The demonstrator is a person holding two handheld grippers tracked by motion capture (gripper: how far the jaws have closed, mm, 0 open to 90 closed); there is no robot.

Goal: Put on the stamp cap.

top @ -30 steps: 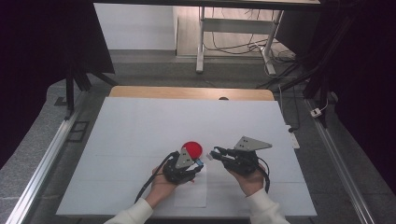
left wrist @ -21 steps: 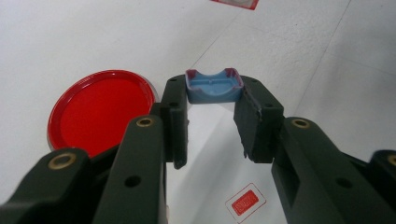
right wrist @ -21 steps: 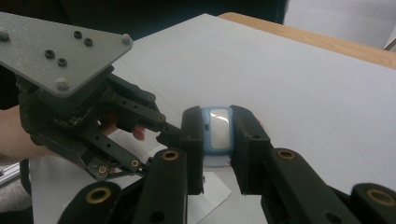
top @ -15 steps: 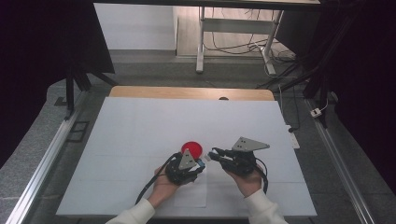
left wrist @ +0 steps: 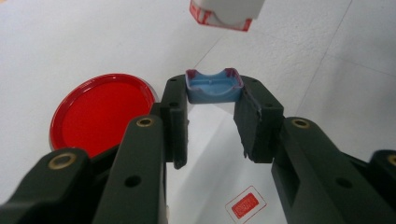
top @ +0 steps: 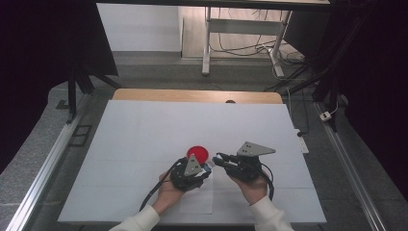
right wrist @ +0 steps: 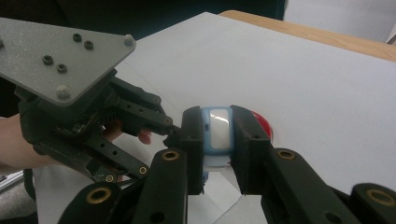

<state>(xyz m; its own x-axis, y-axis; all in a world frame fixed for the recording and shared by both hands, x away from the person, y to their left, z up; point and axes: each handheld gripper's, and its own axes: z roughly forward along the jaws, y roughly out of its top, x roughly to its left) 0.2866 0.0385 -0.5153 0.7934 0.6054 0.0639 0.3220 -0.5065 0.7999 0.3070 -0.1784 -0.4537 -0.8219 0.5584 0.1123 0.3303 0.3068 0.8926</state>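
Small blue box point(left wrist: 214, 87), white-faced, clamped between both tongs above white table; red lid point(top: 197, 153) lies flat beside.

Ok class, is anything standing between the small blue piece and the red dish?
Nothing visible does. The left gripper pinches the small blue piece at its jaw tips. The red dish lies flat on the white table just beside it, with bare surface between them.

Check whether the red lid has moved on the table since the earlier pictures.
No. The red lid sits at the same spot on the white table sheet, just beyond the left gripper.
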